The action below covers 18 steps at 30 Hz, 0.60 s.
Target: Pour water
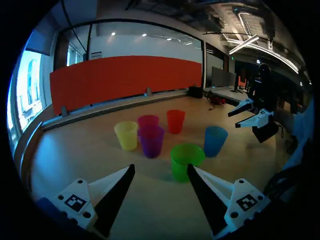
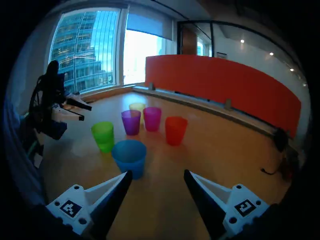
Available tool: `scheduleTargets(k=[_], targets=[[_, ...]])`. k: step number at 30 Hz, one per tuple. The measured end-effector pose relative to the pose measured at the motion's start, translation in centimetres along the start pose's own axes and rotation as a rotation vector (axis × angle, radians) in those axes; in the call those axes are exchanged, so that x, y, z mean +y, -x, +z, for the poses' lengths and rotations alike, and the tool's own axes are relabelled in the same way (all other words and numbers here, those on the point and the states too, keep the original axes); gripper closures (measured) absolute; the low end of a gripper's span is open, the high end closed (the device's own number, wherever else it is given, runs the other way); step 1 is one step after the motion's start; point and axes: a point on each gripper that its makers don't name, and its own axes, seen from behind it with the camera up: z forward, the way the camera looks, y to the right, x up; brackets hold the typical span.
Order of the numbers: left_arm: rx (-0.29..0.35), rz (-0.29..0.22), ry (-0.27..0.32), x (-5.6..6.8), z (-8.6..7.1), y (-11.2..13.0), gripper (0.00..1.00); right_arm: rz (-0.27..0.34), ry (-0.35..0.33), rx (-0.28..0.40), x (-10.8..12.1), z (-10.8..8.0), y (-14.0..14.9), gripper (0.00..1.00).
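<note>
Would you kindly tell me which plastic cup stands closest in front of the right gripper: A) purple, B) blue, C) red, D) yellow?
B: in the right gripper view the blue plastic cup sits just ahead of the open right gripper, nearest of all.

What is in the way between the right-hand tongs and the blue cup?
Nothing visible. The right tongs stand open, and the blue cup is the nearest cup, just ahead of them and a little to the left in the right gripper view, on the bare wooden surface.
</note>
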Motion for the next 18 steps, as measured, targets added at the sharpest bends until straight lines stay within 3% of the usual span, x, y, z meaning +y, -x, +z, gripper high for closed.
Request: scheduleTargets(k=[8, 18], targets=[[0.104, 0.005, -0.163, -2.7, -1.6, -1.6, 0.03, 0.048, 0.154, 0.119, 2.6, -1.0, -2.8, 0.00], [0.216, 0.011, -0.309, -4.9, -2.8, -4.2, 0.03, 0.093, 0.349, 0.278, 6.3, -2.5, -6.9, 0.00]])
